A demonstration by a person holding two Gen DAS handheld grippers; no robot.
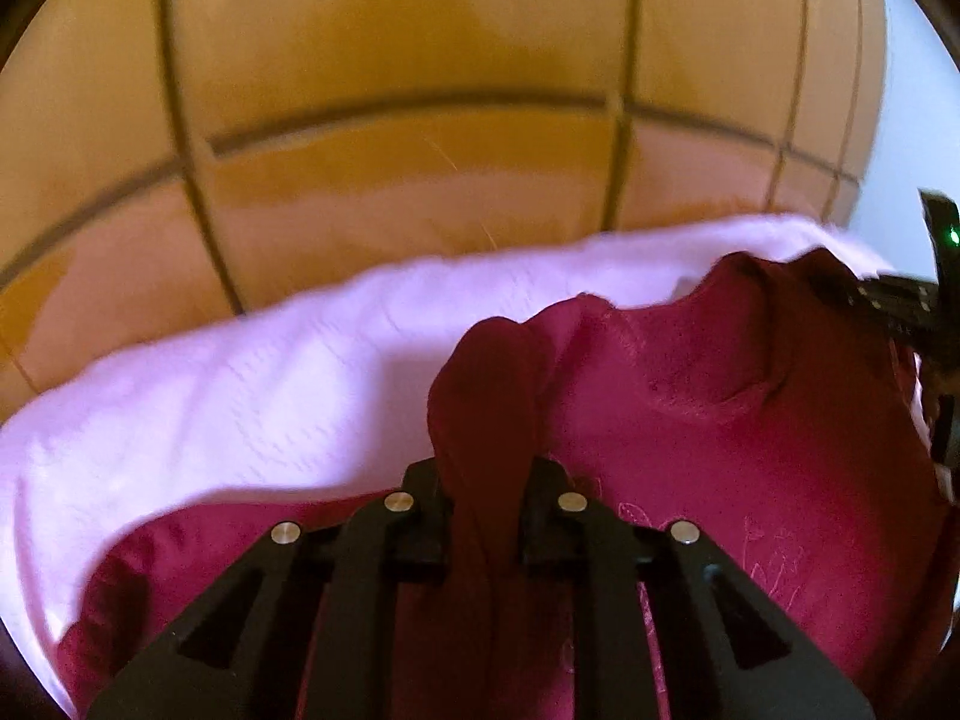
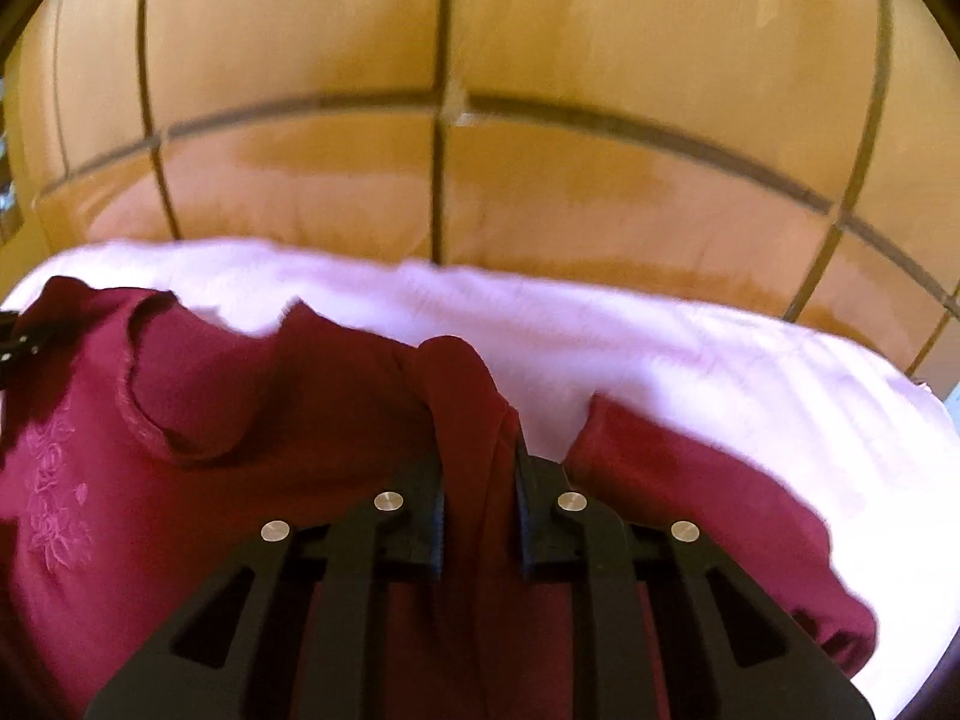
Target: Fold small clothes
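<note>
A small dark red top (image 1: 750, 468) with faint flower stitching lies on a pale pink cloth (image 1: 240, 396). My left gripper (image 1: 486, 480) is shut on a bunched ridge of the red fabric at its left shoulder, which rises between the black jaws. In the right wrist view the same red top (image 2: 150, 480) spreads leftward, its round neckline showing. My right gripper (image 2: 480, 480) is shut on a raised fold at the right shoulder, beside the short sleeve (image 2: 690, 510). The right gripper (image 1: 912, 312) shows at the far right edge of the left wrist view.
The pink cloth (image 2: 720, 372) covers the near surface and ends in an edge ahead. Beyond it lies an orange tiled floor (image 1: 420, 60) with dark grout lines (image 2: 444, 180). A pale wall strip (image 1: 918, 120) stands at the far right.
</note>
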